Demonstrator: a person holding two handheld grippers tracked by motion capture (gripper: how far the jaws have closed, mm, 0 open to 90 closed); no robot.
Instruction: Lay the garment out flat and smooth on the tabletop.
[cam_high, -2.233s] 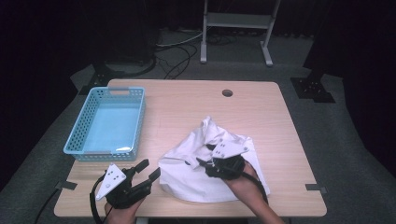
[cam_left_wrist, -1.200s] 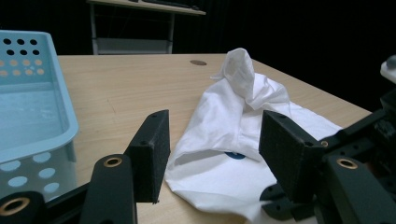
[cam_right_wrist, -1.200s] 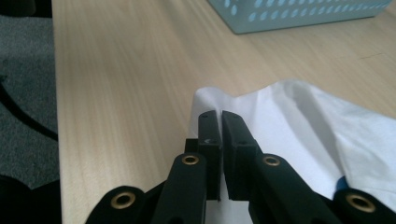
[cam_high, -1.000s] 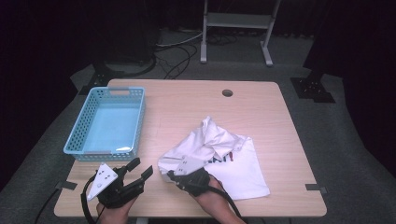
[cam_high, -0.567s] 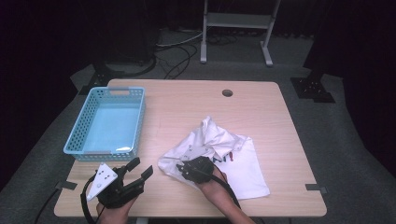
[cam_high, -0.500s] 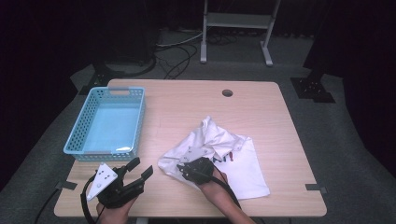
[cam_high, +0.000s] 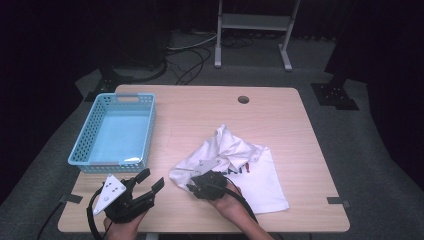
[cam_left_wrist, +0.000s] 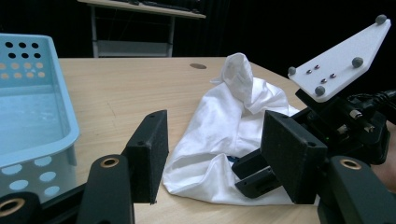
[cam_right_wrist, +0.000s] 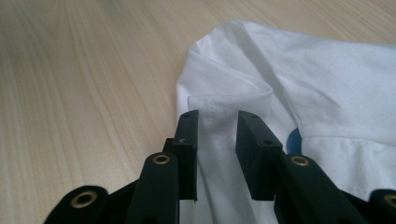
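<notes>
Since two seconds back my right gripper (cam_high: 192, 187) has come off the middle of the shirt (cam_high: 235, 162) to its near left edge, and the cloth has been drawn in toward me, its right half now lying flatter. My left gripper (cam_high: 150, 181) has barely shifted.

The table (cam_high: 200, 107) is the biggest thing I see: its far half is bare wood, with free room between basket and shirt. The blue basket (cam_high: 80, 150) sits at the left edge, beside the left gripper's far side. The white shirt lies right of centre, near the front edge, one fold standing up at its far end.

In the right gripper view, the right gripper (cam_right_wrist: 215, 128) has its jaws partly closed, astride a hemmed fold of shirt; I cannot tell whether they pinch it. The left gripper (cam_left_wrist: 215, 140) rests at the front left corner, jaws spread wide, holding nothing.
</notes>
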